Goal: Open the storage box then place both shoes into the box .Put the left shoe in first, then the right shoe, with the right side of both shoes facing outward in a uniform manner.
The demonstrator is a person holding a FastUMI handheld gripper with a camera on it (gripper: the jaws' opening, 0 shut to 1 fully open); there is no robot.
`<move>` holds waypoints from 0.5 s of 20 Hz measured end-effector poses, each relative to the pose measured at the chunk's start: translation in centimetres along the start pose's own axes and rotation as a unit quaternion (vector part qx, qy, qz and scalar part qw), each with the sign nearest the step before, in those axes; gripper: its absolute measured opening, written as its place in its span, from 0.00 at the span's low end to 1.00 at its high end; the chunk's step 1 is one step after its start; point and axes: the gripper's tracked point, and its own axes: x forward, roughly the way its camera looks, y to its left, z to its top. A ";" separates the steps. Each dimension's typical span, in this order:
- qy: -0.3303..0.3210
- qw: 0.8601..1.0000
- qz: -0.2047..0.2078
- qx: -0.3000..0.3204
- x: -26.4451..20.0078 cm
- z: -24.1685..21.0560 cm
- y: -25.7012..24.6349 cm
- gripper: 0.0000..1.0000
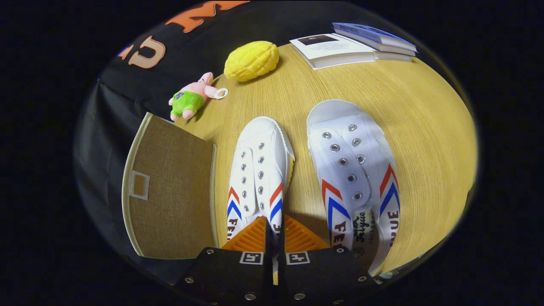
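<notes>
Two white canvas shoes with red and blue chevrons stand side by side on the wooden table (425, 127), toes pointing away from me. My gripper (276, 231) is shut on the left-hand shoe (259, 161), with the shoe's right side wall near the heel pinched between the two fingers. That shoe looks slightly tilted. The right-hand shoe (352, 161) lies just beyond and right of my fingers, untouched. Left of the held shoe stands the brown fabric storage box (170, 191), showing a flat panel with cream trim and a small label pocket. I cannot tell whether it is open.
Beyond the box lies a pink plush toy in green shorts (191, 97). A yellow ridged plush (251, 60) sits at the table's far edge, with a stack of books (340, 49) to its right. Bare wood spreads right of the shoes.
</notes>
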 end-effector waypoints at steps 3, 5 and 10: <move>-0.017 0.999 0.021 0.018 -1.1 1.7 1.7 0.05; -0.029 0.999 0.036 0.024 -1.6 2.7 2.7 0.05; -0.052 0.996 0.065 0.033 -3.3 4.3 4.8 0.04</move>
